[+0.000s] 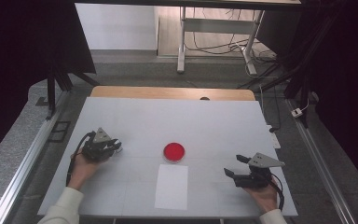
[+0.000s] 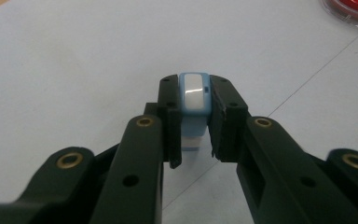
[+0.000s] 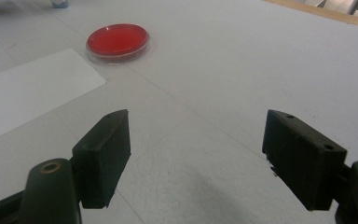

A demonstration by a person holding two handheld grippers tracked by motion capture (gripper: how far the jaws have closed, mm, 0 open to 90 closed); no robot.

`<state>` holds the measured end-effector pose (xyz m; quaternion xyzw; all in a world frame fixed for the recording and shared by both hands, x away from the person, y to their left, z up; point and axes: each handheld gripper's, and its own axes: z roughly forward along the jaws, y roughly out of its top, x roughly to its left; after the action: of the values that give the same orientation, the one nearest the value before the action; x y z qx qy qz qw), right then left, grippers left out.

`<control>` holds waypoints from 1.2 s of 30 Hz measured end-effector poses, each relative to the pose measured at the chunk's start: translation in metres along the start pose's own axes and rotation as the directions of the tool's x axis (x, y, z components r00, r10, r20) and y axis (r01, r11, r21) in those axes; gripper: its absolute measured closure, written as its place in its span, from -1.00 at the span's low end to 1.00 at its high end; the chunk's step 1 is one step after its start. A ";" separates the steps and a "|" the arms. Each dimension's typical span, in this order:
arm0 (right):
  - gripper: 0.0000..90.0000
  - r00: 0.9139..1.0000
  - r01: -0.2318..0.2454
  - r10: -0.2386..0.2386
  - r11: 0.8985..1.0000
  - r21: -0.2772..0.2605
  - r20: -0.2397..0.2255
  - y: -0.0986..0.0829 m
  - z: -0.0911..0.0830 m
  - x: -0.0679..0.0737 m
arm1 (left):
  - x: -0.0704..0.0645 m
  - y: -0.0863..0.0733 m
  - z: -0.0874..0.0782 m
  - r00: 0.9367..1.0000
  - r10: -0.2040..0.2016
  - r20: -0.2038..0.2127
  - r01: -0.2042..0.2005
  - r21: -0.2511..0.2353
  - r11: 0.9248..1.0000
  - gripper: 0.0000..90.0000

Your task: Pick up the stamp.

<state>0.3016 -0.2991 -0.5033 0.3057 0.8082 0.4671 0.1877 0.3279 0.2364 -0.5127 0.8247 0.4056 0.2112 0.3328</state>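
Left gripper view puts the small blue-and-white object (image 2: 194, 100) squarely between your left gripper's (image 2: 194, 121) fingers (image 2: 170, 116), clamped on both flanks, its glossy white top strip facing the camera and its pale lower part hanging below the pads. It looks like a small capped vial or dropper, though you cannot tell for sure. No brand, label or writing can be read on it; there is one tiny dark mark near its right edge, too small to make out.

Your grip sits high on the object, near the tips of the pads, so keep the squeeze steady and avoid quick wrist turns, which could let it pivot. Carry it level and low over the bench (image 2: 74, 60).

Beyond the fingers, up and to the right, lies the red petri dish (image 2: 354, 11), well apart from the object. If the dish is where you are headed, approach from above its rim rather than sliding in from the side, as it looks light enough to be nudged.

Your right gripper (image 3: 196, 158) has its fingers (image 3: 105, 154) spread wide and holding nothing, resting low over bare bench. Ahead of them to the left lies a white sheet of paper (image 3: 32, 91), blank, with the dish just past its far corner. Use that free gripper to steady the dish if needed.
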 end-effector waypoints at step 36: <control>-0.49 1.000 0.002 -0.002 1.000 0.001 0.012 0.000 -0.001 0.000 | -0.017 0.023 -0.025 0.984 -0.077 0.159 0.104 -0.170 0.980 0.68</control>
<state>0.3013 -0.3002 -0.5028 0.3078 0.8076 0.4648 0.1927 0.3145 0.2215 -0.4807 0.7859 0.3959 0.1679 0.4443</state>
